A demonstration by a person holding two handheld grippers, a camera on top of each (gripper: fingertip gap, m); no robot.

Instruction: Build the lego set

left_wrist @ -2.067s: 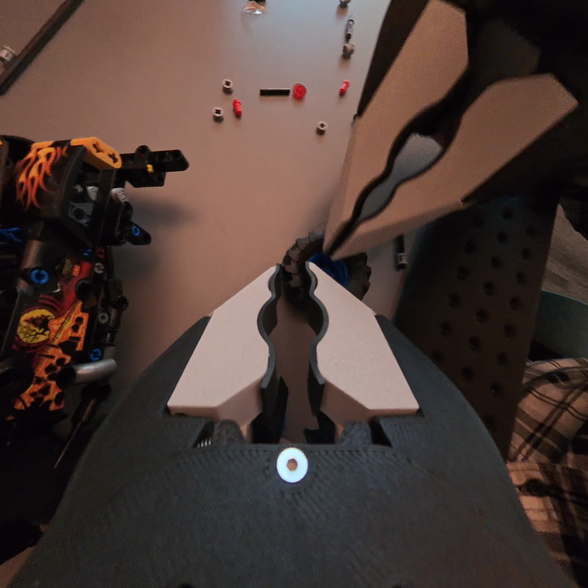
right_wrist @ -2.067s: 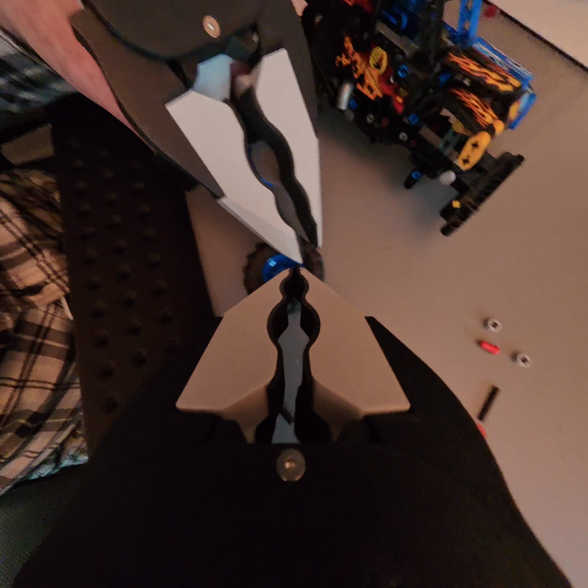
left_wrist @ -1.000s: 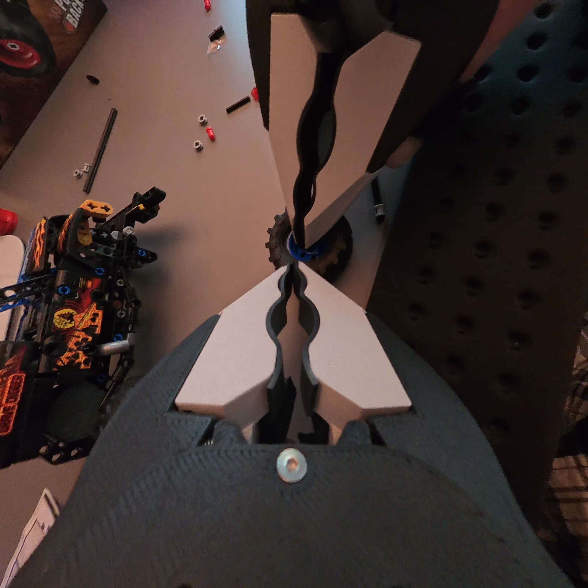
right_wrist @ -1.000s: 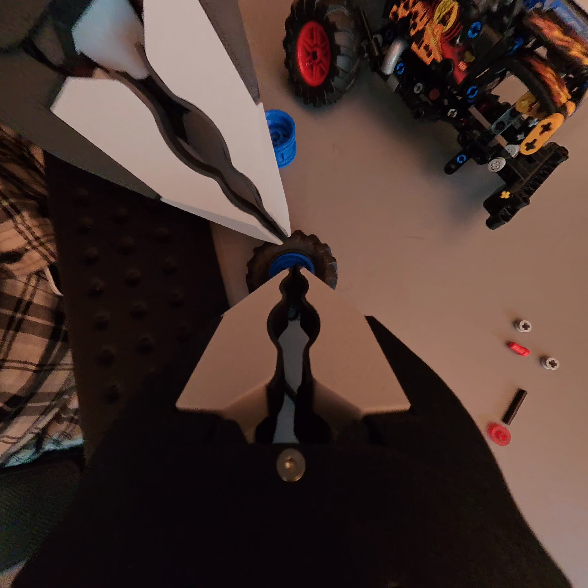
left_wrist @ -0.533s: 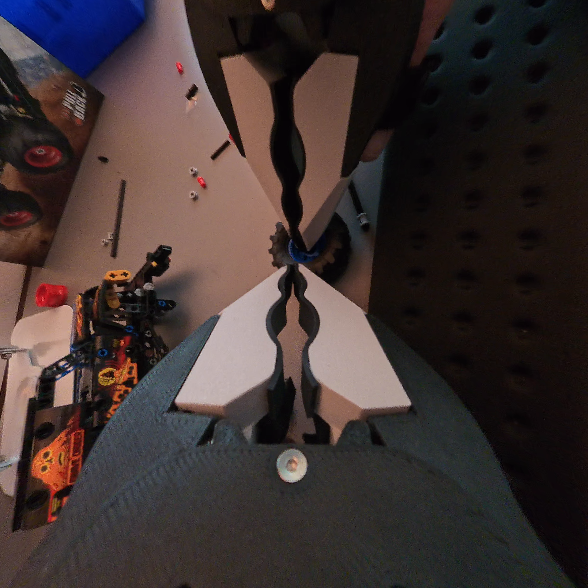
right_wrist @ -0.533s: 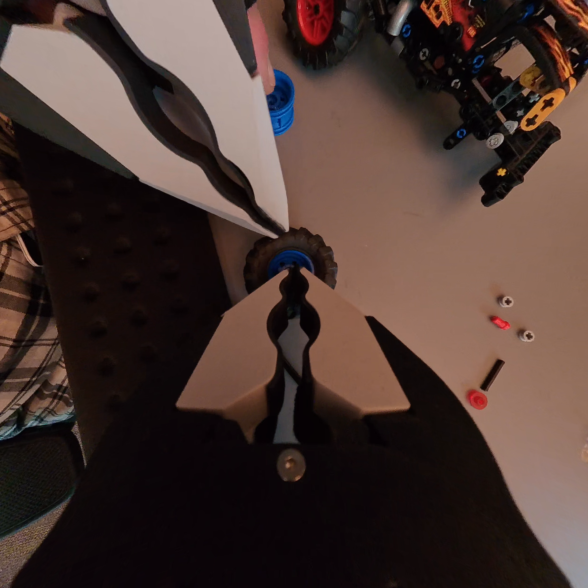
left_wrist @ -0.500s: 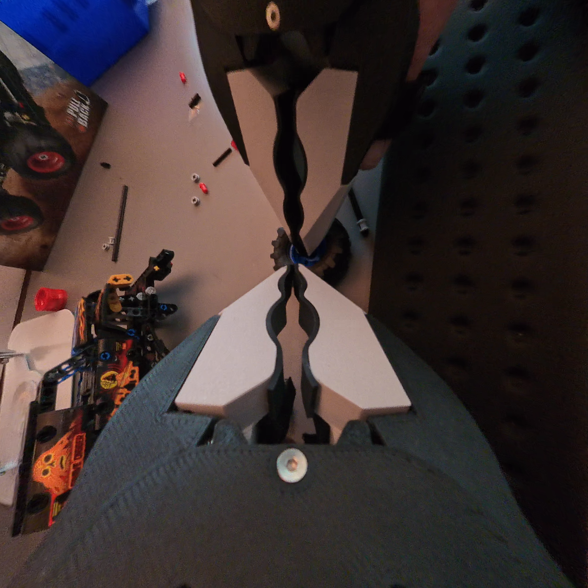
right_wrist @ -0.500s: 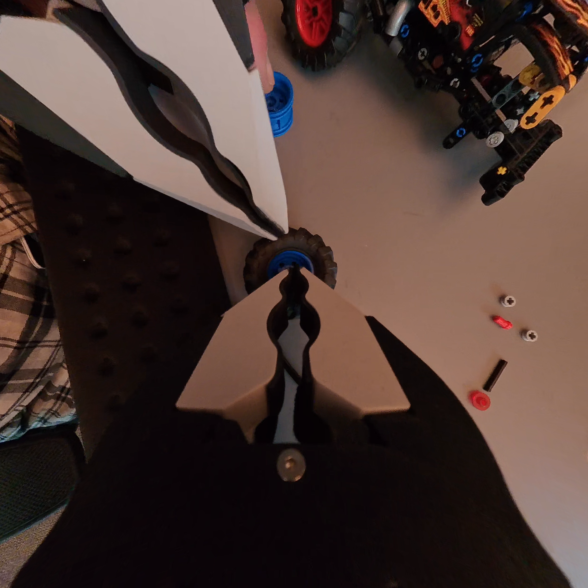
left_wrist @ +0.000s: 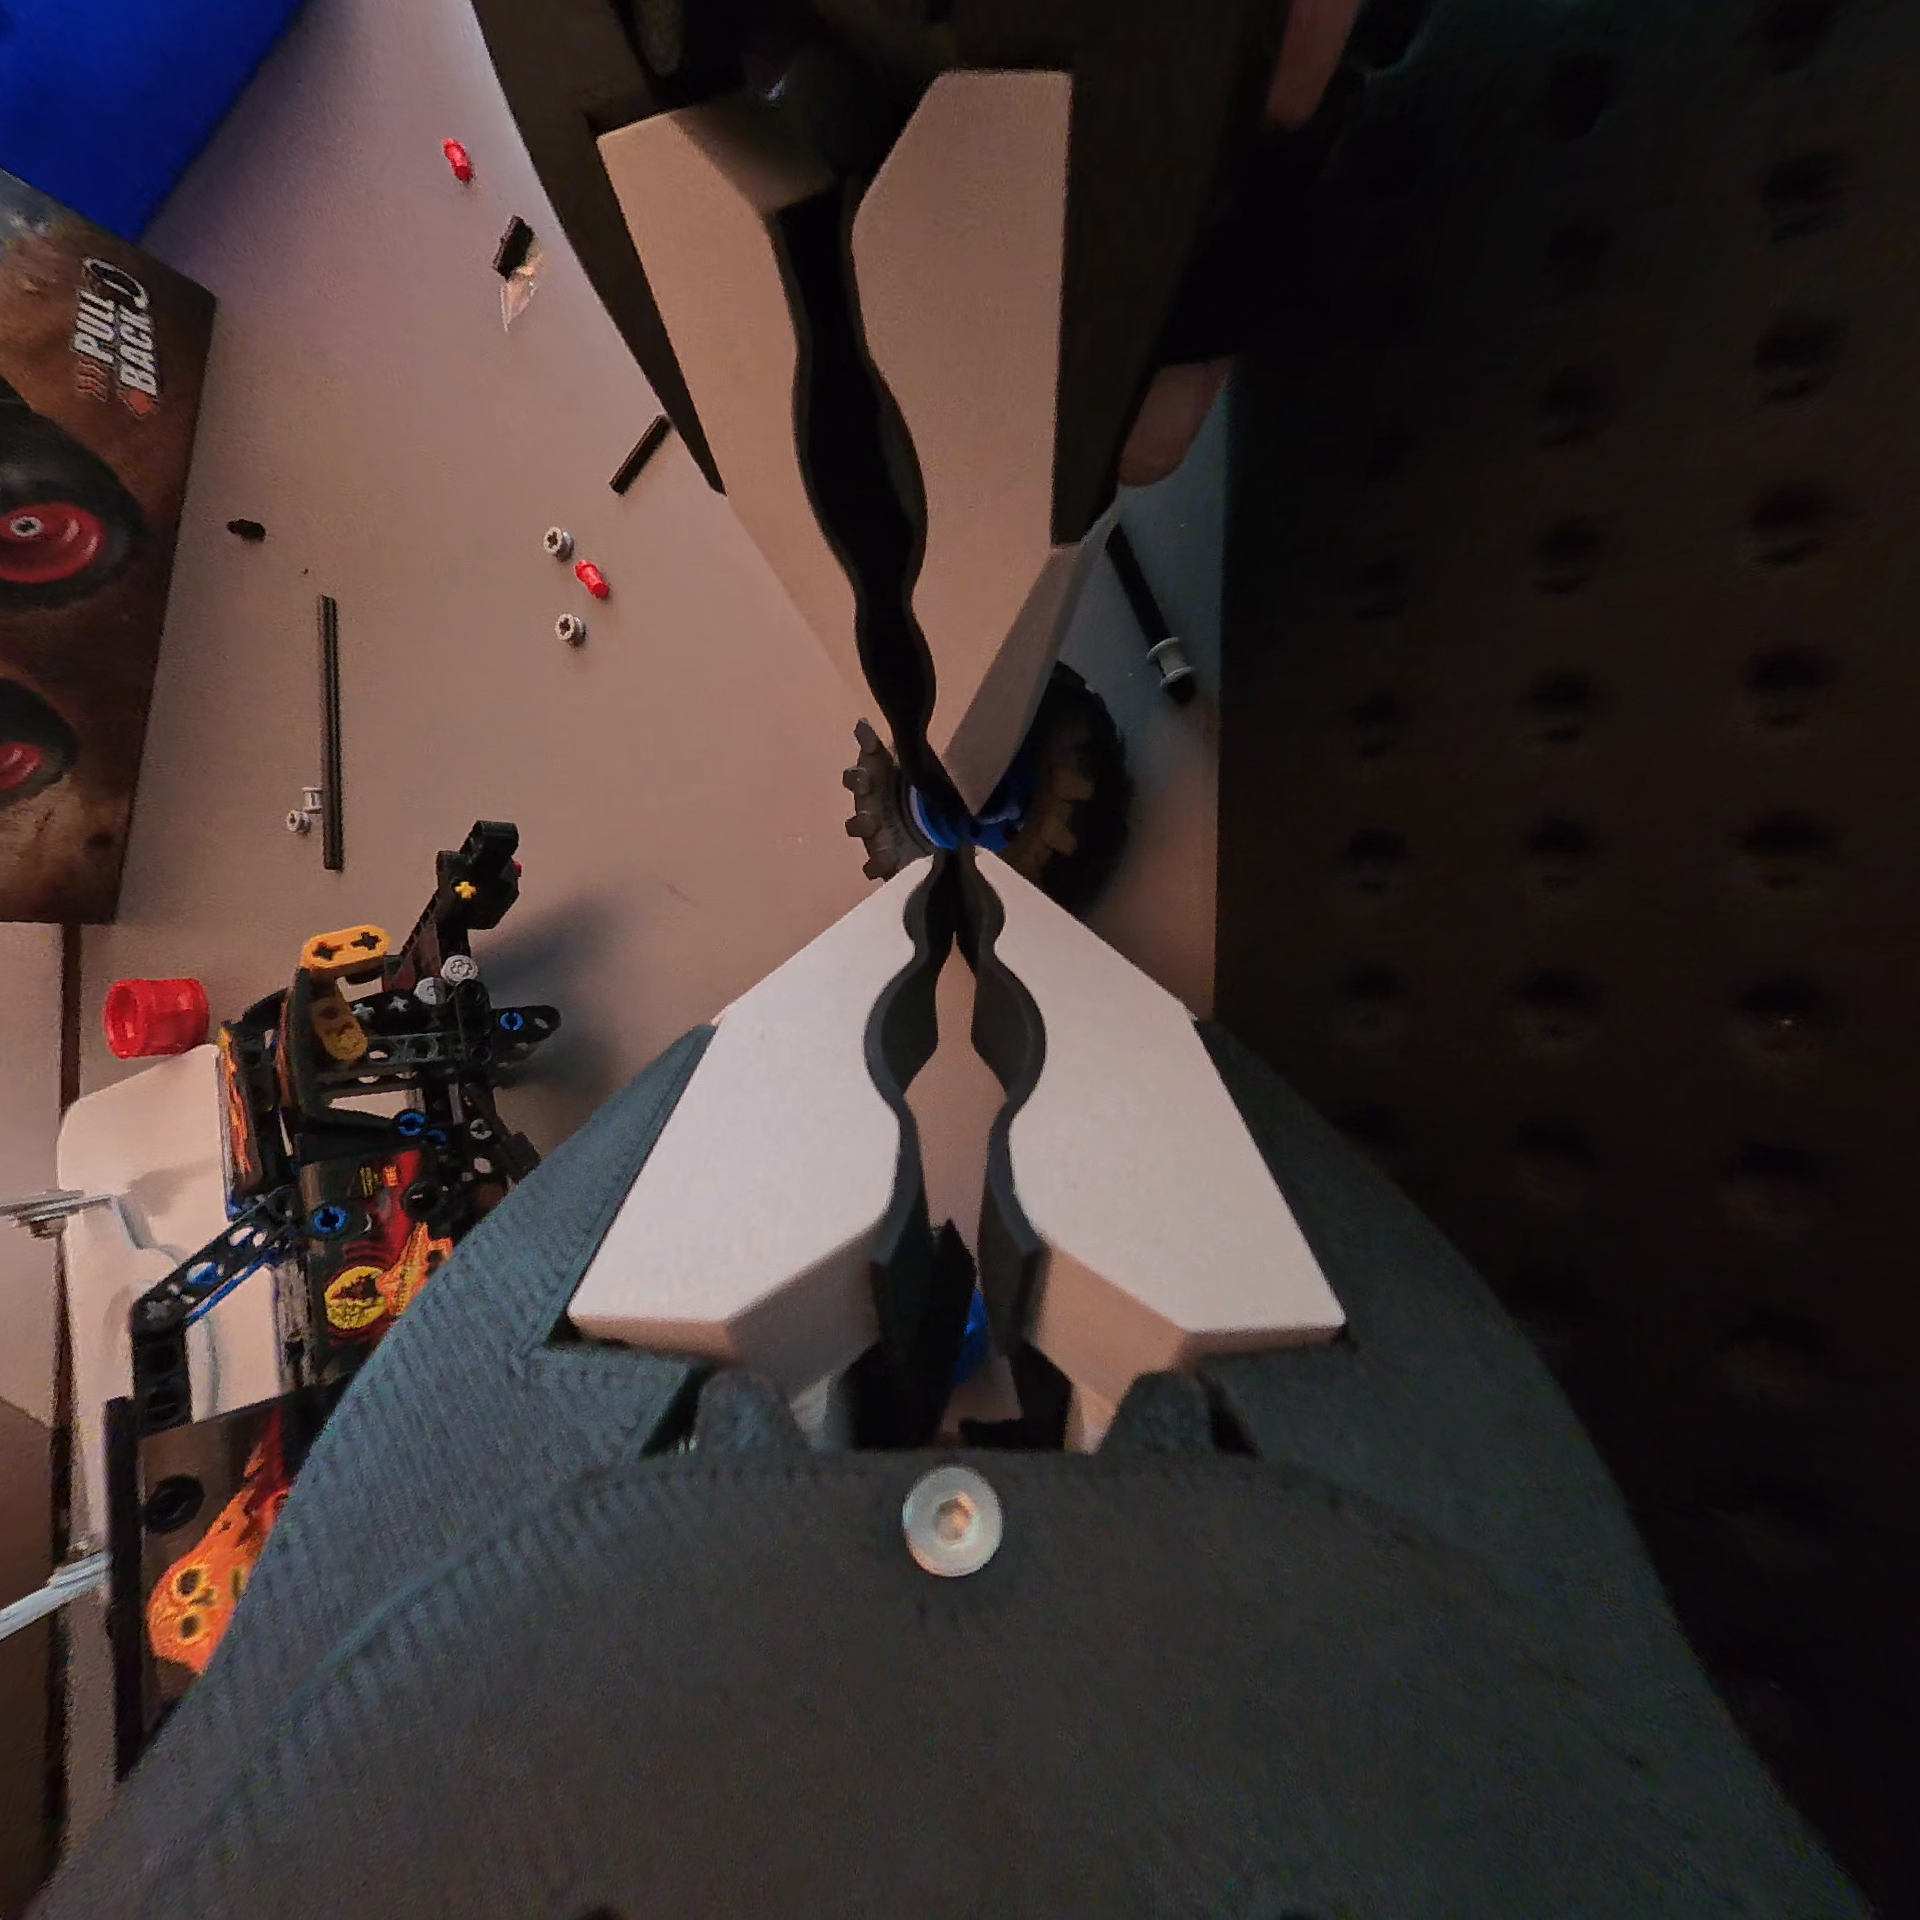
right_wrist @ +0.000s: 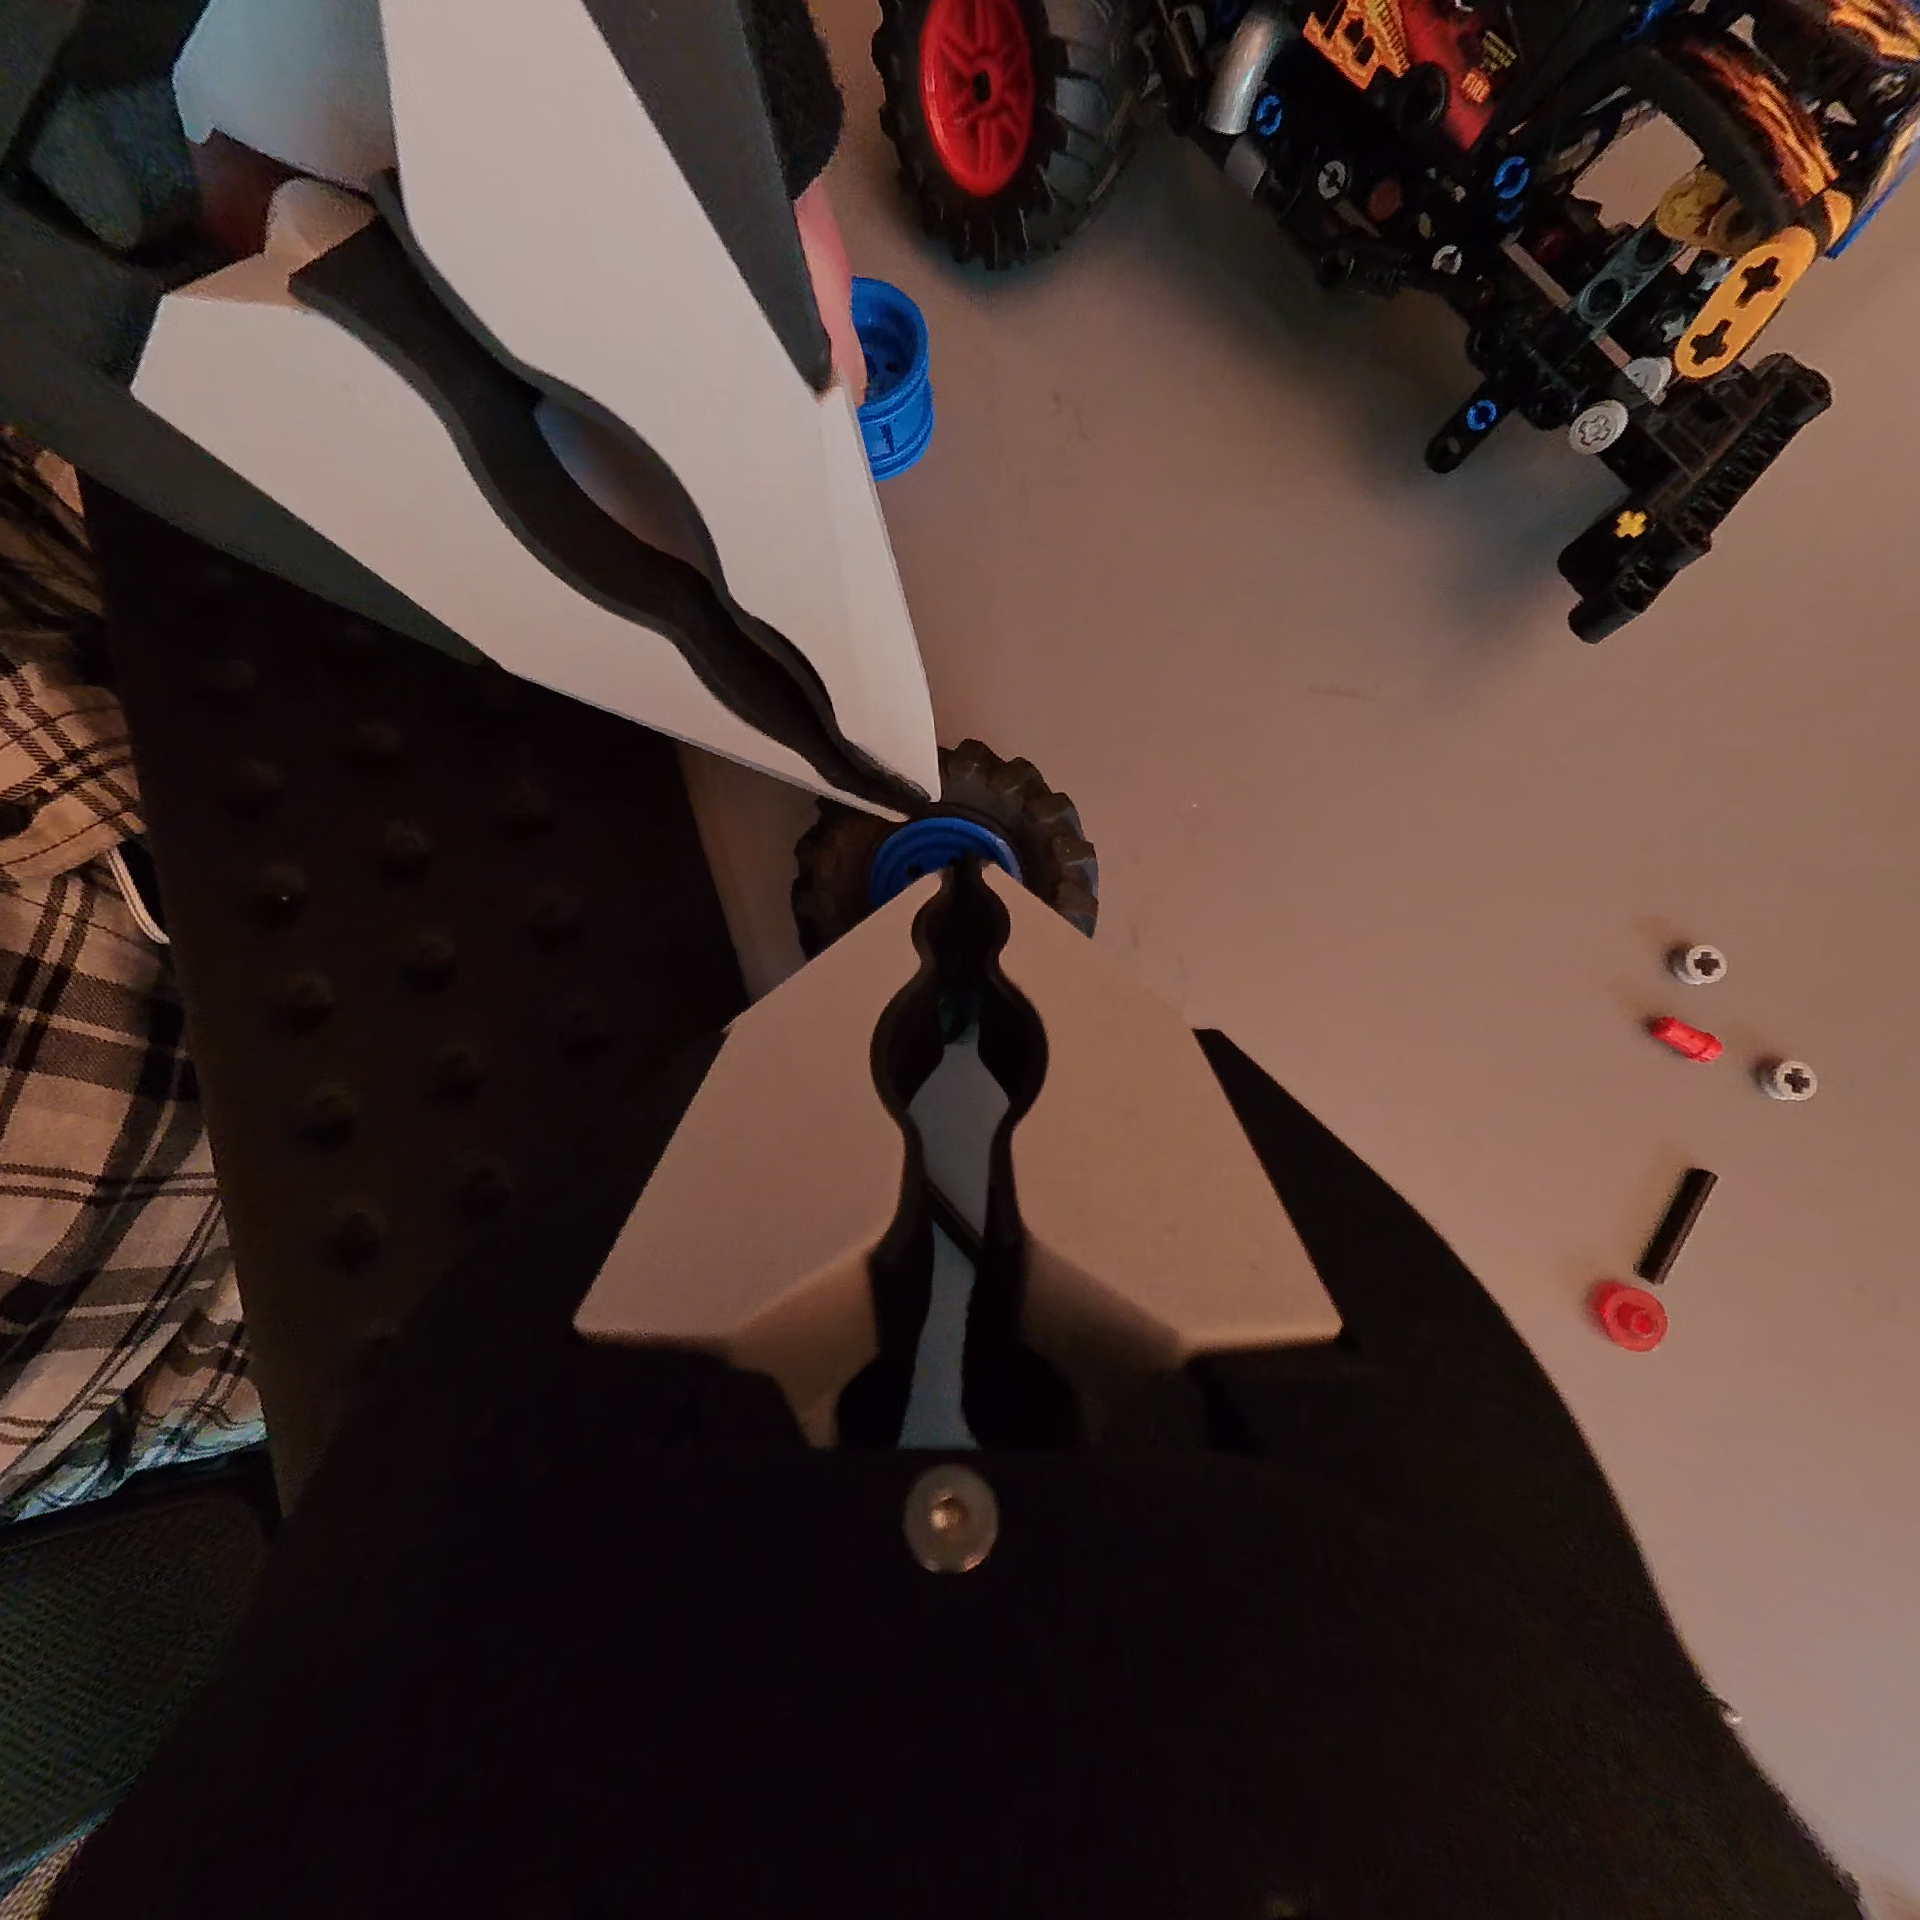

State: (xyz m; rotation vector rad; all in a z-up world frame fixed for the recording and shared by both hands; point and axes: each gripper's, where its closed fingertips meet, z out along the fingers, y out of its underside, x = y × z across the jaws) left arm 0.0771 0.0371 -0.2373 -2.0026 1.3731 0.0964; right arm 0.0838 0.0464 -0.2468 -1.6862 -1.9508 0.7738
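Note:
A black tyre (left_wrist: pixel 1070 790) with a blue rim (left_wrist: pixel 982 821) in it sits at the table's edge between both grippers. My left gripper (left_wrist: pixel 951 862) is shut on the tyre's edge. My right gripper (left_wrist: pixel 935 790) comes in from above, tip to tip with it, shut on the blue rim. In the right wrist view my right gripper (right_wrist: pixel 961 878) pinches the blue rim (right_wrist: pixel 930 857) inside the tyre (right_wrist: pixel 1049 821), and my left gripper (right_wrist: pixel 914 795) meets the tyre from the upper left. The truck model (left_wrist: pixel 353 1122) stands to the left.
The truck model (right_wrist: pixel 1538 208) has a red-rimmed wheel (right_wrist: pixel 987 114) beside it, and a spare blue rim (right_wrist: pixel 894 374) lies nearby. Grey bushes (right_wrist: pixel 1699 963), a red pin (right_wrist: pixel 1685 1041), a short black axle (right_wrist: pixel 1675 1224) and a red stud (right_wrist: pixel 1629 1317) lie right. A dark perforated panel (left_wrist: pixel 1558 831) borders the table.
Both grippers have stayed tip to tip on the wheel. The views have swung slightly, so the truck model and the loose parts sit a little differently in frame.

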